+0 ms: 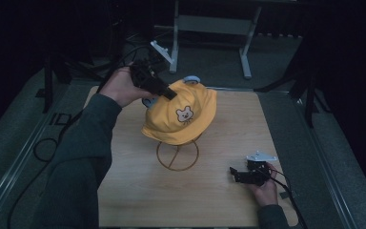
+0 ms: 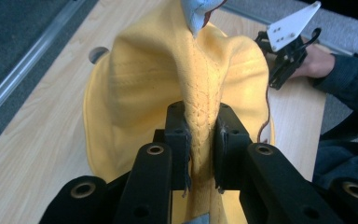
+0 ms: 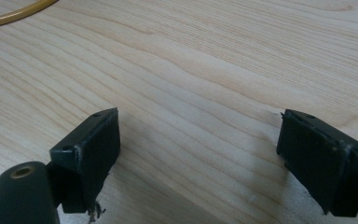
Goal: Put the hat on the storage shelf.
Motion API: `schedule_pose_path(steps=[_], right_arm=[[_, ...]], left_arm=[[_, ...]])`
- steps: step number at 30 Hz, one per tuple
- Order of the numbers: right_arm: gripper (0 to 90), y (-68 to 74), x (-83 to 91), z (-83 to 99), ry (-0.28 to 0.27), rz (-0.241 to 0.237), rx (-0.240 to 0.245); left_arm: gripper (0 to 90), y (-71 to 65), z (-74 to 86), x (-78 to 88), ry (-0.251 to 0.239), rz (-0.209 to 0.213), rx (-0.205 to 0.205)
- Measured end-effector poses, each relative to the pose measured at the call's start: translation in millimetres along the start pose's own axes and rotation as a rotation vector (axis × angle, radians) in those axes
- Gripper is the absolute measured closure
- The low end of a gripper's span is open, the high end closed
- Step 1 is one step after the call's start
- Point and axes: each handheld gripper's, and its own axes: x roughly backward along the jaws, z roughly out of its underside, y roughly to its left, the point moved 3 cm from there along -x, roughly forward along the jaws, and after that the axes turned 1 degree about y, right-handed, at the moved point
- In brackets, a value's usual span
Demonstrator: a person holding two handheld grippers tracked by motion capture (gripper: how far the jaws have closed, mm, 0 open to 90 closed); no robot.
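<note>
High view shows your left gripper point(image 1: 167, 93) pinching a fold of the yellow hat point(image 1: 183, 117), which sits on the wire stand point(image 1: 177, 155) mid-table point(image 1: 138, 191). In the left gripper view the pads point(image 2: 179, 135) squeeze a stitched seam, with a blue ear point(image 2: 196, 14) beyond. Your right gripper point(image 1: 234, 174) rests near the table's right edge, jaws wide apart and holding nothing, well apart from the stand's ring.

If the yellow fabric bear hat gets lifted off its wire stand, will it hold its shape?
Probably not: the yellow fabric bear hat bunches into a soft ridge where the left gripper pinches it. It looks light. The thin wire stand might tip if dragged.
</note>
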Motion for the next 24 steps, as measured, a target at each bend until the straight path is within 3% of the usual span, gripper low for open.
schedule_pose_path(steps=[3, 8, 17, 22, 24], right_arm=[[13.3, -0.2, 0.0, -0.1, -0.001, 0.001, 0.003], [13.3, 0.0, -0.1, 0.0, -0.002, -0.001, 0.001], [13.3, 0.2, 0.0, 0.0, -0.001, -0.001, -0.003], [13.3, 0.2, 0.0, 0.0, 0.000, -0.001, -0.002], [13.3, 0.3, 0.0, 0.0, 0.000, -0.001, -0.003]], left_arm=[[72.6, -1.3, -2.9, -10.9, 0.004, -0.002, 0.001], [63.9, -4.4, -5.4, -19.7, -0.031, 0.022, -0.005], [67.6, -10.9, -3.1, -32.3, -0.004, 0.044, -0.029], [56.2, -8.8, -1.1, -24.0, -0.056, 0.073, -0.003], [50.8, -8.2, 1.4, -18.9, -0.086, 0.063, 0.003]])
